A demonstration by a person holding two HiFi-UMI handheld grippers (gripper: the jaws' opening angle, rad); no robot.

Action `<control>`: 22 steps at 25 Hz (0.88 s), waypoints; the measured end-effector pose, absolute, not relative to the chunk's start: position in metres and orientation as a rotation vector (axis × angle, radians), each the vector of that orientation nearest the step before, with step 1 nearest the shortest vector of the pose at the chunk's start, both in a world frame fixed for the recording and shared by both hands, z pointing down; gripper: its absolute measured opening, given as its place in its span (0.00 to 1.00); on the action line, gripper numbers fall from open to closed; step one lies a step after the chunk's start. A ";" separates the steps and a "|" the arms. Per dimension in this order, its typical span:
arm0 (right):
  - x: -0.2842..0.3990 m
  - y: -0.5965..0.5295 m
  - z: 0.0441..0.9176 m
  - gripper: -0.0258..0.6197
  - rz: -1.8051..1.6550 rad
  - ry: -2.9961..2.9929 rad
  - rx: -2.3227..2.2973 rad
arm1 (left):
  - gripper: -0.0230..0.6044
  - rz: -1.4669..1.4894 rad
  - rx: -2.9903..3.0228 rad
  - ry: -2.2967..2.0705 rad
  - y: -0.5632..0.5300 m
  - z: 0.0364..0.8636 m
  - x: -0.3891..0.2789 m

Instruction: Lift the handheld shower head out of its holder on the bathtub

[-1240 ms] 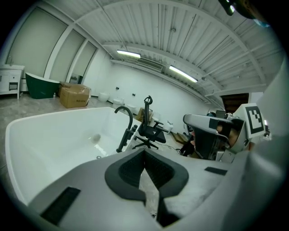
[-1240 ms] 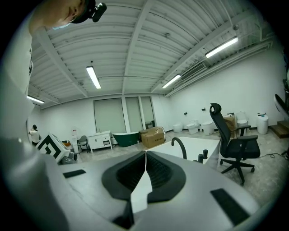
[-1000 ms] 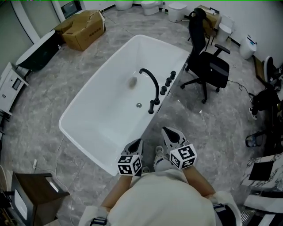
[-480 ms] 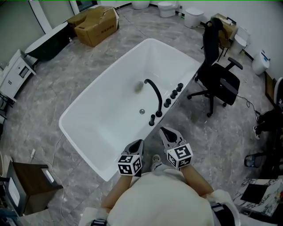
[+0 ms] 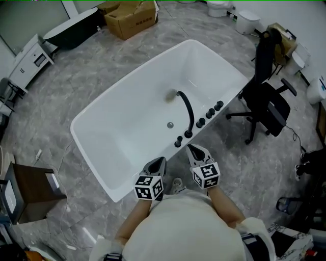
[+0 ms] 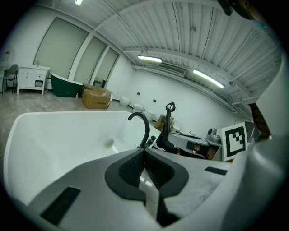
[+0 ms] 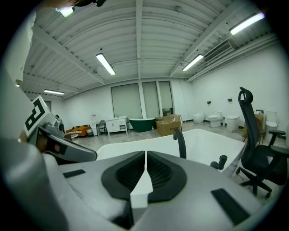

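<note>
A white bathtub (image 5: 117, 117) lies slantwise on the grey floor. A black arched spout (image 5: 187, 113) and a row of small black fittings (image 5: 200, 123) stand on its right rim. From here I cannot tell which fitting is the handheld shower head; the nearest one (image 5: 178, 142) stands just ahead of the grippers. My left gripper (image 5: 158, 164) is shut and empty, close to the tub's near rim. My right gripper (image 5: 195, 151) is shut and empty, just short of the fittings. The spout (image 6: 142, 128) shows past the left jaws, and the spout (image 7: 180, 142) and a knob (image 7: 221, 161) past the right.
A black office chair (image 5: 270, 99) stands right of the tub. A cardboard box (image 5: 131, 15) and white toilets (image 5: 220, 6) lie at the far side. A dark cabinet (image 5: 30, 186) stands at the near left, with a cable (image 5: 65, 155) on the floor.
Both grippers have moved forward towards the tub's rim and its black fittings, the right one closest. The tub now sits nearer in the head view. Both stay shut.
</note>
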State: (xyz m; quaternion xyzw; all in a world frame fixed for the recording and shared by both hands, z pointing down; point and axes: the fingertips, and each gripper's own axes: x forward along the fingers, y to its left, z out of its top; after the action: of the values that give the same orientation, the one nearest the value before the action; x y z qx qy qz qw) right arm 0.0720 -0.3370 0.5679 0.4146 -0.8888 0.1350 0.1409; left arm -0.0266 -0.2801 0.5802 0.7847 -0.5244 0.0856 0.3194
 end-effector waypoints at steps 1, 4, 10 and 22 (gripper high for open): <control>0.071 -0.341 0.575 0.07 0.396 -2.564 1.177 | 0.07 0.223 2.051 -1.387 -0.282 0.582 -0.027; 0.069 -0.351 0.598 0.08 0.429 -2.553 1.133 | 0.07 0.221 2.015 -1.414 -0.288 0.587 -0.030; 0.076 -0.368 0.648 0.34 0.552 -2.500 1.106 | 0.07 0.216 1.949 -1.457 -0.295 0.598 -0.031; 0.057 -0.383 0.737 0.44 0.574 -2.391 0.924 | 0.07 0.227 1.844 -1.498 -0.299 0.618 -0.040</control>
State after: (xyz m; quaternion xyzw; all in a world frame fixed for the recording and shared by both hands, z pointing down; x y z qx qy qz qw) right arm 0.0569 -0.3828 0.7365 0.3401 -0.8803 0.2113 0.2545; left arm -0.0398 -0.2989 0.6179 0.7182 -0.5835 0.0885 0.3687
